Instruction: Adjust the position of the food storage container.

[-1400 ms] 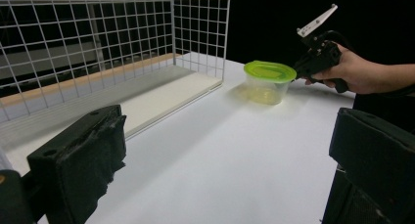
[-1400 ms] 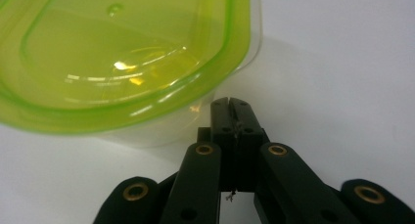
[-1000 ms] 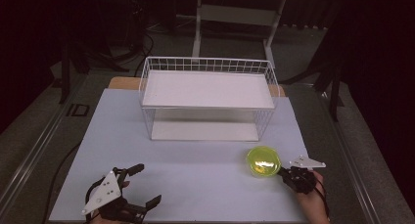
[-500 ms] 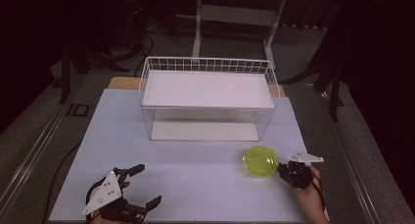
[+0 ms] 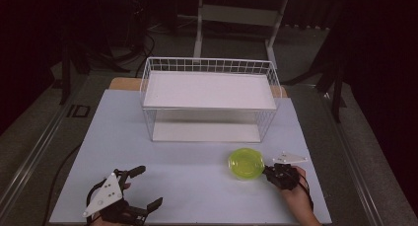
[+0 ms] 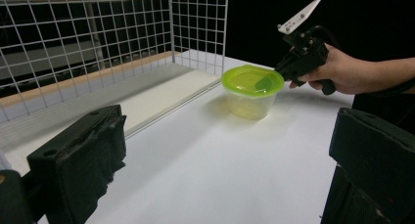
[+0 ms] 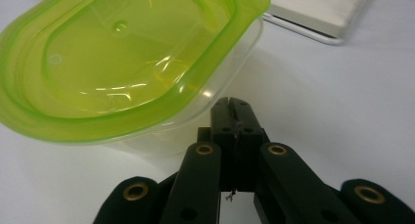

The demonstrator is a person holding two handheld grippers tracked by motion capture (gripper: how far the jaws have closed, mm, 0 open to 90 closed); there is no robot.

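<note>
**Closed jaws nudging the green-lidded tub across the tabletop**

Nearest the person, the left hand-held gripper [image 5: 132,194] rests low at the front left of the white tabletop [image 5: 197,186], its jaws spread wide with nothing between them, well apart from the work. At the front right, the right hand-held gripper [image 5: 268,170] has its jaws clenched together on nothing; in the right gripper view the closed tip [image 7: 234,111] sits right against the clear wall of the container [image 7: 127,72], just under the overhanging green lid. The container [image 5: 246,163] stands upright on the tabletop, lid on, in front of the right end of the white wire rack [image 5: 209,100] but not yet touching it.

The step in hand looks like a push, sliding the tub sideways with the closed jaws. To do it well, the contact should stay low on the wall, below the lid's lip, so the tub slides rather than tips or has its lid pried up. A slow, level push through the tub's middle would keep it from spinning off the tip. Beyond it, the rack's lower shelf [image 6: 161,89] lies open and bare, its front edge a lip the tub could catch on.
</note>
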